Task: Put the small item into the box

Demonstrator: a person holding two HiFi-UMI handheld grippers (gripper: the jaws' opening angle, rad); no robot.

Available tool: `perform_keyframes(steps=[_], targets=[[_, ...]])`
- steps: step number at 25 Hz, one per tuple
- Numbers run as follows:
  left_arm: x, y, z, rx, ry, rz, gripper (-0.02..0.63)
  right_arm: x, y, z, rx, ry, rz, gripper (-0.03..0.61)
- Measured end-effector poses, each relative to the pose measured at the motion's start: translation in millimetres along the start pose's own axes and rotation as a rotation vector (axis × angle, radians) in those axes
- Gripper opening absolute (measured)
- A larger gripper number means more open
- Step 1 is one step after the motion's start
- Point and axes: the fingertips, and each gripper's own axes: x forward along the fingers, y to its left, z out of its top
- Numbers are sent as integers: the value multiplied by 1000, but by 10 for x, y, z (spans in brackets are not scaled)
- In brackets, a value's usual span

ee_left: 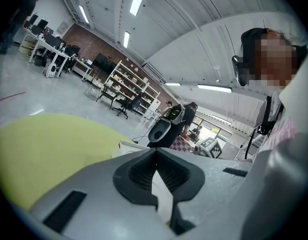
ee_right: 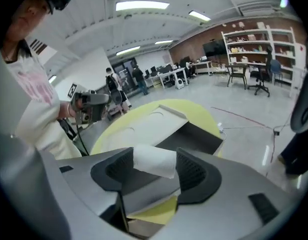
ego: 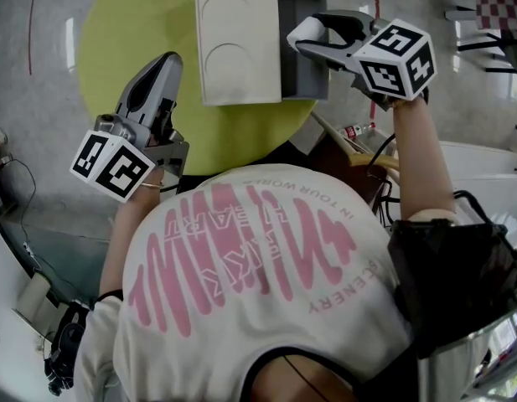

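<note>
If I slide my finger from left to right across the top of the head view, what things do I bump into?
First the left hand-held gripper → cream lid → white roll, pinched in the right hand-held gripper → that gripper's marker cube.

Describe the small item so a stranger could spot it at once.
Start at the round yellow table and find the grey box on it, its white lid slid aside. Over the box's open part, the right gripper pinches a small white roll, the only rounded thing beside those flat, square-edged pieces.
</note>
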Motion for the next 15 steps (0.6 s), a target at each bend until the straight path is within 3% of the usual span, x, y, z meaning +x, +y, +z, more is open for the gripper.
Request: perform_keyframes(steps=[7,15], targets=[[-5,36,-27,-10,-2,12,8,136,16,-121,-345,257,13,268],[-25,112,-94,-18,3,32,8,312,51,-358,-513,426,65,268]])
